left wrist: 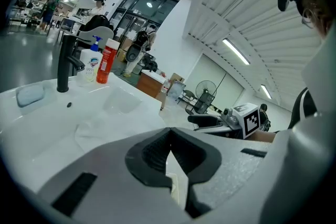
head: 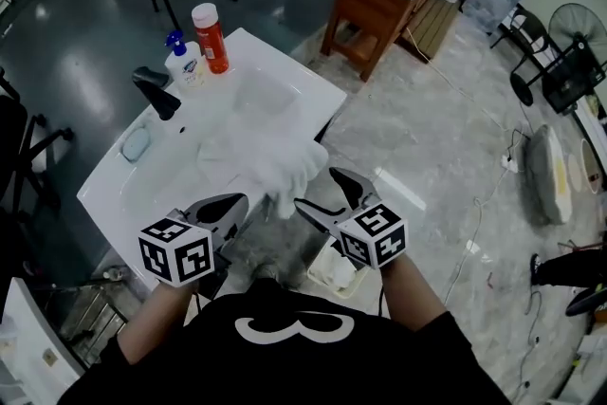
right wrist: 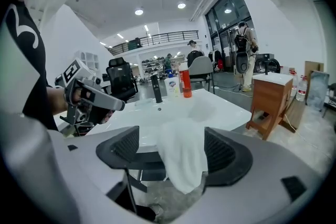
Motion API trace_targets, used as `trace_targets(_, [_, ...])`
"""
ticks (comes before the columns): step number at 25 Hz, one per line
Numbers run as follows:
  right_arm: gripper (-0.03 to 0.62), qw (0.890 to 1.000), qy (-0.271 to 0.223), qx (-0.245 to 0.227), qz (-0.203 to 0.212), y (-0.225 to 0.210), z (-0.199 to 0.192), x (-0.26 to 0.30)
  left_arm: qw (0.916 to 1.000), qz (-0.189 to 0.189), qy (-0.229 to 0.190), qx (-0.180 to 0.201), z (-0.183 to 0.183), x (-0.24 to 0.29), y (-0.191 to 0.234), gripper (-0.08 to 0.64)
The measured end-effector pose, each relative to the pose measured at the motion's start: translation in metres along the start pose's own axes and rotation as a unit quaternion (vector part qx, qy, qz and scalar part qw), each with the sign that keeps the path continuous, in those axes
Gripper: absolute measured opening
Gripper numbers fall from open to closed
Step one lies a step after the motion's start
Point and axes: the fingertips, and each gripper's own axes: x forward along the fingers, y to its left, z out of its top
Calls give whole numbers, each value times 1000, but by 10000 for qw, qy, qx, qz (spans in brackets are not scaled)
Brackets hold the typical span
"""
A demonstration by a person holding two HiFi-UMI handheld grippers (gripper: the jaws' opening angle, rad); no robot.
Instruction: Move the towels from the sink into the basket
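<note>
A crumpled white cloth towel [head: 270, 164] is lying across the white sink bench [head: 114, 194], spilling out of the basin and hanging over the front edge towards the person. Its long axis is running from the basin out to that edge, so the loose end is pointing at the two grippers.

The right gripper [head: 320, 191] is standing with its jaws spread wide, and its own view is showing the hanging end of the towel dangling right between them. Neither pad is pressing on the cloth, although the outer one is sitting just beside it.

The left gripper [head: 232, 207] is hovering just to the left of that hanging end with its jaws closed together, and nothing is showing clamped between them.

The right gripper is therefore the nearer one, already straddling the cloth. The next move is probably calling for it to close on the towel and carry it down.

A white slatted basket [head: 315, 275] is sitting on the floor below the bench's front edge, between the person's forearms, with what looks like white cloth already inside.
</note>
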Motion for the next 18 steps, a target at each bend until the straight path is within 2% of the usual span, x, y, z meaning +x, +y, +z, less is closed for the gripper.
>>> trace_targets(8, [388,9991,342,-233,-16,4,-1,60,10000,-42,-21,-12,7,-2,44,6])
trace_targets(12, [399,9976,546,-393,-162,-4,-8,82,9998,-133,1,-155,5,-3,52,6])
trace_targets(18, [407,9945,824,-571,-296,-18,-17,114,9998,-114,-85,-111,14,-6,69,6])
